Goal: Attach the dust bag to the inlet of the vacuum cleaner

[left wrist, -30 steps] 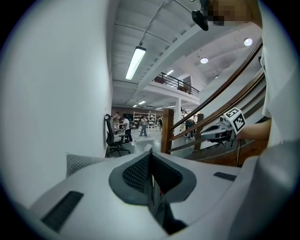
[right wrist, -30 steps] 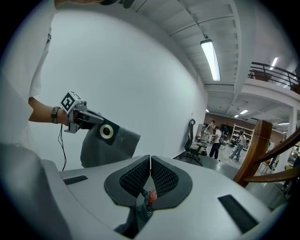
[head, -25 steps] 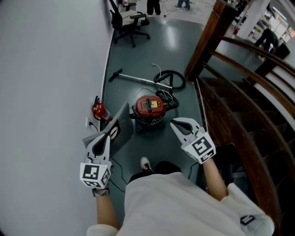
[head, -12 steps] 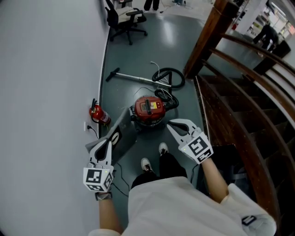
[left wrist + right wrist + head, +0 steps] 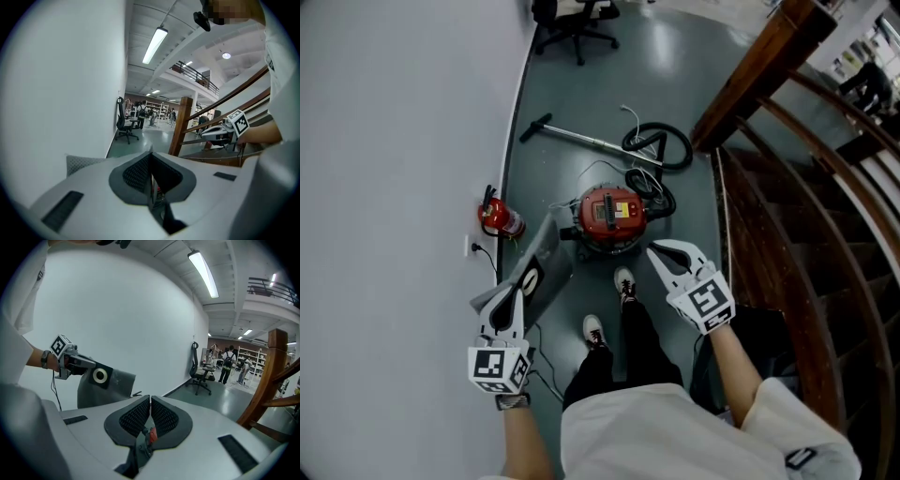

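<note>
- Our left hand-held gripper (image 5: 508,298) is clamped on the grey dust bag (image 5: 548,258).
- Our right hand-held gripper (image 5: 661,251) is closed and empty.
- The red vacuum cleaner (image 5: 609,216) sits on the floor (image 5: 581,103) just beyond the bag, lid on.

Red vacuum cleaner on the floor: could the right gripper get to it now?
Probably yes. The right gripper is shut and empty, and nothing stands between it and the vacuum cleaner just ahead; the person would likely need to stoop.
</note>
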A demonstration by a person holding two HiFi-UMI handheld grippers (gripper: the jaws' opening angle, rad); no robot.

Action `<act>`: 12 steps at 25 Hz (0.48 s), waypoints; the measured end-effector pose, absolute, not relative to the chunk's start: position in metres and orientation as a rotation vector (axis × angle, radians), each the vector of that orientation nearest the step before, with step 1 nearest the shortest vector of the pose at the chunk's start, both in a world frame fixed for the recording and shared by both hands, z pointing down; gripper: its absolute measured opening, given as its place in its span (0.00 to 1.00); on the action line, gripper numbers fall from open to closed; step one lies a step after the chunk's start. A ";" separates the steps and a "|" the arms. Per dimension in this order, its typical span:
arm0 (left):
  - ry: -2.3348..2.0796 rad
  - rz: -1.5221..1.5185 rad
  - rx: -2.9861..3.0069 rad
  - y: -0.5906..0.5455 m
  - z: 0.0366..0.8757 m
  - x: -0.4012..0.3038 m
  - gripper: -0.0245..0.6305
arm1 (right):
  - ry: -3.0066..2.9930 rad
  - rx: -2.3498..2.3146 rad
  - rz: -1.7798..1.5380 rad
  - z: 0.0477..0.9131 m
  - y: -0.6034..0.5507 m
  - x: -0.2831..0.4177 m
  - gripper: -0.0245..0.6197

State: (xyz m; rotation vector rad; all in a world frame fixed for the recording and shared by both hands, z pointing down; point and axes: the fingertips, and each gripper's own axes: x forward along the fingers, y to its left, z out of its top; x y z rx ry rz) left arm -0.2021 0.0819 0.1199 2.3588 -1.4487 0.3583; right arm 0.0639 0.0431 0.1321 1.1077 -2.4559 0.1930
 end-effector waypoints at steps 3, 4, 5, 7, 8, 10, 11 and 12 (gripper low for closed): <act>-1.481 0.346 2.319 0.069 0.137 -0.207 0.06 | -2.444 1.098 0.214 0.153 0.028 0.067 0.08; -1.487 0.347 2.309 0.065 0.143 -0.208 0.06 | -2.434 1.094 0.221 0.160 0.022 0.068 0.08; -1.490 0.348 2.298 0.061 0.148 -0.209 0.06 | -2.421 1.095 0.228 0.167 0.017 0.070 0.08; -1.491 0.340 2.272 0.055 0.160 -0.212 0.06 | -2.400 1.101 0.247 0.179 0.006 0.072 0.08; -1.490 0.331 2.258 0.052 0.165 -0.212 0.06 | -2.396 1.098 0.253 0.185 0.001 0.073 0.08; -1.491 0.327 2.235 0.047 0.175 -0.213 0.06 | -2.397 1.083 0.263 0.196 -0.009 0.075 0.08; -1.494 0.327 2.228 0.045 0.181 -0.213 0.06 | -2.398 1.074 0.267 0.201 -0.015 0.075 0.09; -1.497 0.322 2.222 0.043 0.188 -0.214 0.06 | -2.401 1.067 0.271 0.206 -0.020 0.074 0.09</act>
